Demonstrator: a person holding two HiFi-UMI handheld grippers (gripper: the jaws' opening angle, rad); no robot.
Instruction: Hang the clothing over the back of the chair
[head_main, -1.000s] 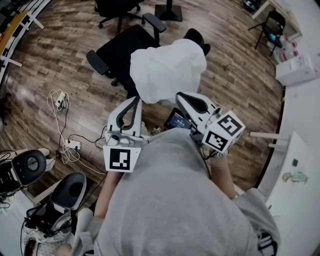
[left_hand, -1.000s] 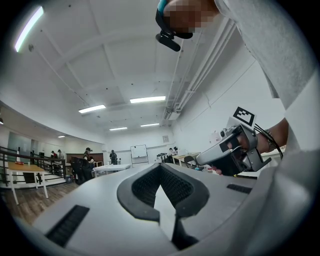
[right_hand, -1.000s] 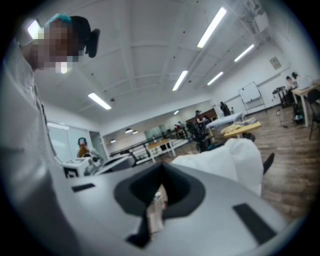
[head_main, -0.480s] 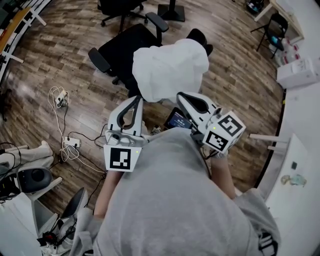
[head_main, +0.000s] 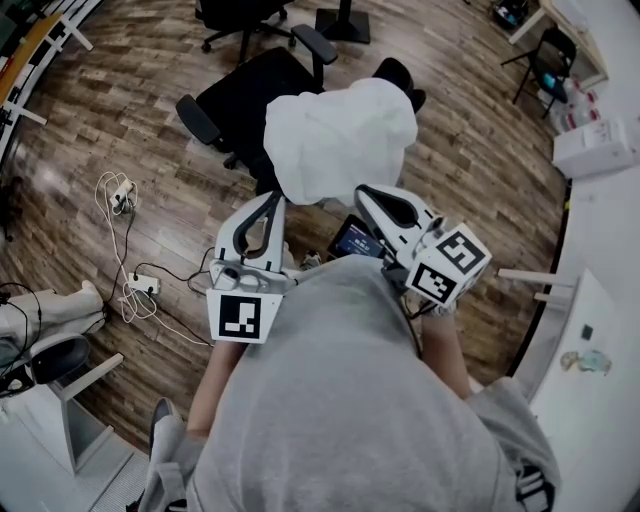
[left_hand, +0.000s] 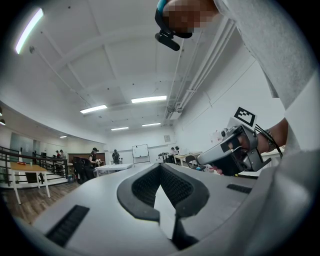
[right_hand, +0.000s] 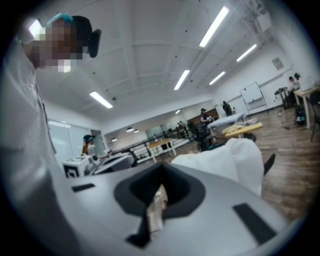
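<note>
Two hand-held grippers sat closed and free of white clothing draped over an office chair.
The left gripper (head_main: 273, 203) and right gripper (head_main: 362, 191) sat close to the person's chest. Each had its jaws drawn to a narrow slit and gripped no clothing. A small pale scrap between the right one's jaws could not be identified. Just ahead, the white clothing (head_main: 340, 135) lay over the top edge of the black chair (head_main: 243, 97) back, covering it. The hanging looked finished, so neither tool needed a hold.
</note>
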